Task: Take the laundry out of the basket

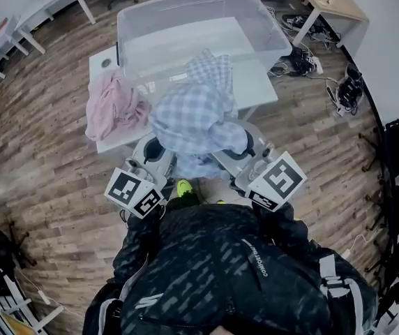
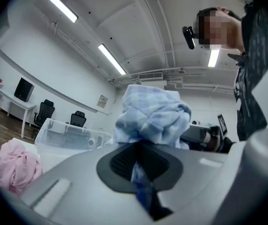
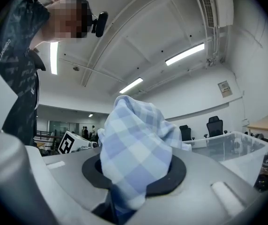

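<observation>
The blue checked garment point(image 1: 198, 114) is gripped bunched between both tools, left tool point(image 1: 152, 151) pinched on a thin fold, right tool point(image 1: 245, 145) clamped on a thicker wad, out of the basket point(image 1: 273, 37), over the near edge of the table point(image 1: 255, 82), with the pink garment point(image 1: 116, 107) nearer the left.

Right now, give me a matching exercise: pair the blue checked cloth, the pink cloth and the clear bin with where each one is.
Things:
1. blue checked cloth
2. pink cloth
3. clear bin

Places:
A. heaped at the left edge of the white table, as the head view shows it
B. standing on the white table, beyond both grippers
C. pinched by the left gripper and the right gripper, held up in front of the person

Pairs: 1-C, 2-A, 3-B.
</observation>
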Demonstrator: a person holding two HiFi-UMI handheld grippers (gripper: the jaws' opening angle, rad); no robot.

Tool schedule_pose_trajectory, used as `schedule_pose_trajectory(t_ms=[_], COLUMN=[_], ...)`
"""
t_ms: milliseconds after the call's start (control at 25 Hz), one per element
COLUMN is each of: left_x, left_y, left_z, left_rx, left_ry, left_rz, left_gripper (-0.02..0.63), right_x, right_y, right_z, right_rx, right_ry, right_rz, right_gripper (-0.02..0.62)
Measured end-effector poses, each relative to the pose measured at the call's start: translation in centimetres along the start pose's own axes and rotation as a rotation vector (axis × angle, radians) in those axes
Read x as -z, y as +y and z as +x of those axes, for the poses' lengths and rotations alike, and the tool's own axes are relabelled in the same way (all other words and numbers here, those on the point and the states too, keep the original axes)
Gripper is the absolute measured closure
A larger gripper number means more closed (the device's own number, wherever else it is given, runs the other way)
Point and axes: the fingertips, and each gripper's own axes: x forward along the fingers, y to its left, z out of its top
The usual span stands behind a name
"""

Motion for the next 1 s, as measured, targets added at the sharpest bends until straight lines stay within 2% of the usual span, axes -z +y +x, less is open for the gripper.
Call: schedule_pose_trajectory(t_ms=[200, 520, 1000], left_x=[2.0, 2.5, 2.4], left_y=[-4.6, -9.4, -12.3], left_z=[0.7, 1.8, 2.4], left_rx=[-0.029, -0.042, -0.037], left_ry=[0.008, -0.003, 0.001], left_rz=[0.018, 0.042, 0.064], left_gripper=[0.598, 0.598, 0.598], right_x=[1.8, 1.4, 1.1], right_y=[0.5, 0.5, 0.8], right_z=[-4.6, -9.3, -11.8], right_rx=[-0.034, -0.046, -0.050], right_ry=[-0.005, -0.024, -0.042], right_rz=[0.046, 0.037, 0.035], right_gripper=[0.468, 0.468, 0.469])
